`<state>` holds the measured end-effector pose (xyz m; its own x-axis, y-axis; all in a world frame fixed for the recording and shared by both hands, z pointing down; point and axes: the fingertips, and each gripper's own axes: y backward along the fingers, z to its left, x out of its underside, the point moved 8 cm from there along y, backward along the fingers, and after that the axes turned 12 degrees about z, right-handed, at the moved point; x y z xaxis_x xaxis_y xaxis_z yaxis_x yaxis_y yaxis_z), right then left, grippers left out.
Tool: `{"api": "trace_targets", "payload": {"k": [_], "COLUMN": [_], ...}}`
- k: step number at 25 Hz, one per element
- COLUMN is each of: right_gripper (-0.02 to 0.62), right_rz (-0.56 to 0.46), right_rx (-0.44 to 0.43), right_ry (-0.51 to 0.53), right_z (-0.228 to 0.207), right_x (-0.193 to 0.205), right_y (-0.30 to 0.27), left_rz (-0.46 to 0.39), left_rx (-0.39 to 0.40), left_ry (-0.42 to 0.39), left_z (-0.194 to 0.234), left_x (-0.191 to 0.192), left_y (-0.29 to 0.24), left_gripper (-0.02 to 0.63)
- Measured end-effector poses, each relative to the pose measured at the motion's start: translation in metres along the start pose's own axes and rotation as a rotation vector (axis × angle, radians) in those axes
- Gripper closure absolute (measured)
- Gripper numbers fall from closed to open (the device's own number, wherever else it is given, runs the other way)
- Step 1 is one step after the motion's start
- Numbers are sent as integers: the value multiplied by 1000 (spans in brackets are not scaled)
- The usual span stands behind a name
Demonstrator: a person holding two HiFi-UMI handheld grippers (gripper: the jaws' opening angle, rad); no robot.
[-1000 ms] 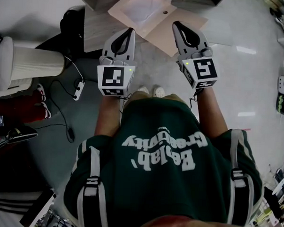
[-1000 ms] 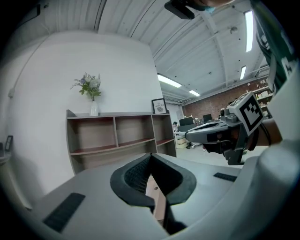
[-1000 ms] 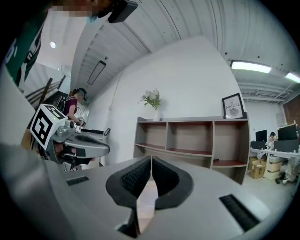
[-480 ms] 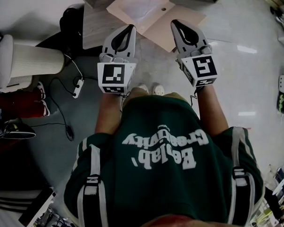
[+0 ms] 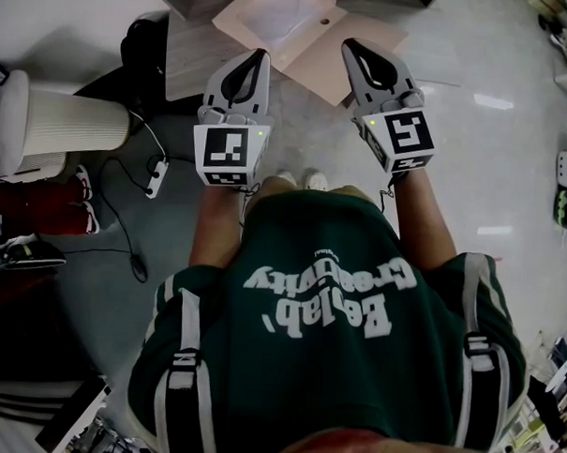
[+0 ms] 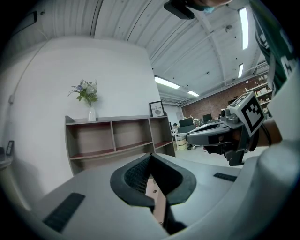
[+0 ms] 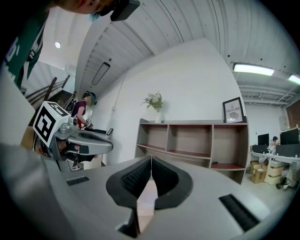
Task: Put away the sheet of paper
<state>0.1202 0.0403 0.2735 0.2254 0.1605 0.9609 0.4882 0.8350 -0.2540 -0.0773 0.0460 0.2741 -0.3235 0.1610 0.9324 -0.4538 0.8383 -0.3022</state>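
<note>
**Two-handed carry.** The left gripper (image 5: 262,58) and the right gripper (image 5: 351,49) are each pinching the near edge of the sheet of paper (image 5: 314,55), with their jaws pressed together on it. They are holding it spread out at 12 o'clock, probably to keep it from sagging or creasing. The shelf unit (image 7: 197,140) is standing ahead at 12 o'clock, carrying a vase of flowers (image 7: 156,105). A polished floor (image 5: 475,135) is lying beneath.

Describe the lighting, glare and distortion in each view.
Head view: dim overall, bright glare patches on the glossy floor. Left gripper view: strong fisheye bending, black corners, ceiling strip lights blown out. Right gripper view: same fisheye curve and dark rim, shelf evenly lit.
</note>
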Motion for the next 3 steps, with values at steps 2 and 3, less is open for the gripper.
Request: {"api": "trace_targets", "payload": {"k": [2,3], "right_gripper": [558,558], "right_rz": [-1,-2], "right_rx": [1,1], "right_ry": [2,3], "right_z": [-1,-2], "right_x": [-1,-2], "right_y": [1,2], "left_rz": [0,0], "left_rx": [1,1], "left_ry": [-2,-3], "left_z": [-1,-2], "left_x": [-2,-3], "left_y": [0,-1], "left_gripper": [588,588]}}
